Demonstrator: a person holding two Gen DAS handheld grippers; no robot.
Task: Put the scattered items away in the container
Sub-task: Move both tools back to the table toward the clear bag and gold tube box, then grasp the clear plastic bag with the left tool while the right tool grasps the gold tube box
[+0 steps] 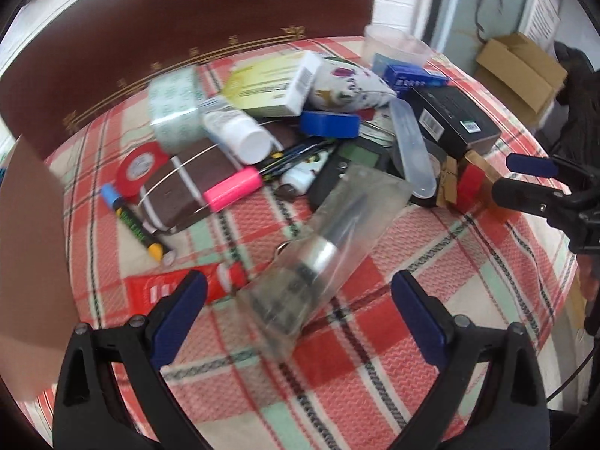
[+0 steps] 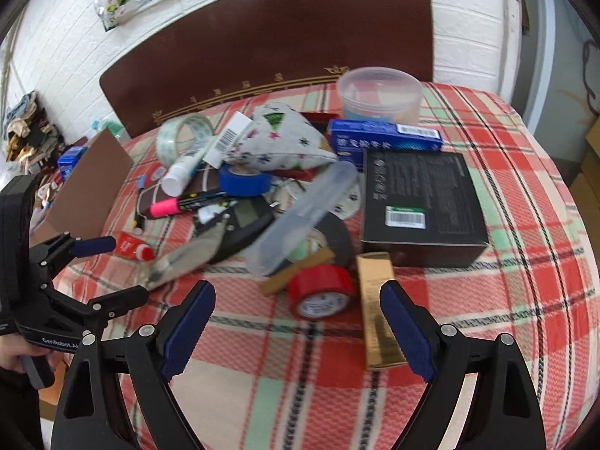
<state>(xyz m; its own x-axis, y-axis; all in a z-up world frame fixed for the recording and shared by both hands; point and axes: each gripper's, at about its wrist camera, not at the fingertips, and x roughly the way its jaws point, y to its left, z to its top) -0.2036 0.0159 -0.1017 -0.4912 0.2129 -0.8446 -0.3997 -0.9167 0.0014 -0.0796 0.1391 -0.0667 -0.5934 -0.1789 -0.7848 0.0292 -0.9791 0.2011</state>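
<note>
Both grippers (image 1: 298,315) (image 2: 298,328) spread wide, empty, hovering over checked cloth (image 2: 487,318) before clutter (red tape (image 2: 322,292) nearest), choosing a first pick.

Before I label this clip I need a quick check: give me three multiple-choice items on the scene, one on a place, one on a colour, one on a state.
1. Where is the red tape roll?
A. in the clear tub
B. beside the gold box, on the cloth
C. on the black box

2. What colour is the highlighter cap?
A. pink
B. green
C. white

3. How does the right gripper stand?
A. shut on the tape
B. open, empty
C. shut on the box

Answers: B, it lies left of the gold box; A, bright pink; B, pads apart with nothing between.
</note>
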